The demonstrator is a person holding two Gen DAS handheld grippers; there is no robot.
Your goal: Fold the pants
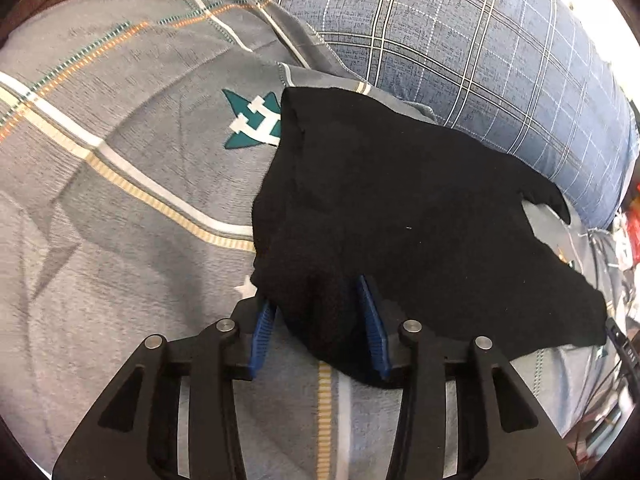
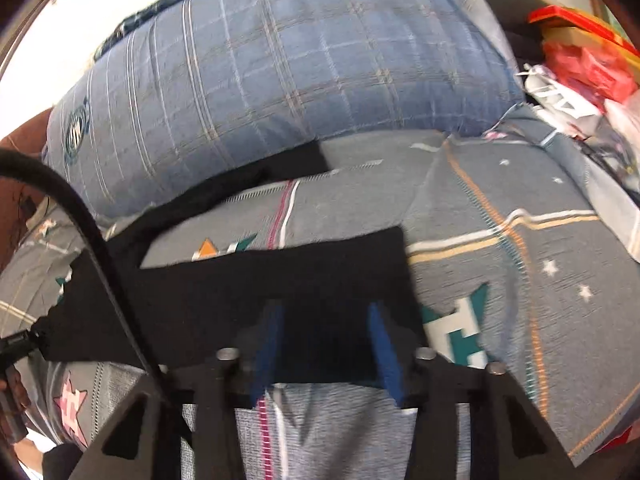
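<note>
Standing apart, the blue pads (image 1: 376, 332) of the left gripper (image 1: 318, 328) straddle a bunched corner of the one pair of black pants (image 1: 400, 208) without pinching it. The right gripper (image 2: 326, 344) likewise sits open, a flat edge of cloth between its fingers. From the left fingers the pants spread toward one o'clock across the grey bedspread (image 1: 120, 200), long axis running toward the single blue plaid pillow (image 1: 460, 40). Both grippers look equally near.

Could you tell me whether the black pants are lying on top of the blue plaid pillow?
No, the black pants lie on the grey bedspread, in front of the blue plaid pillow.
</note>
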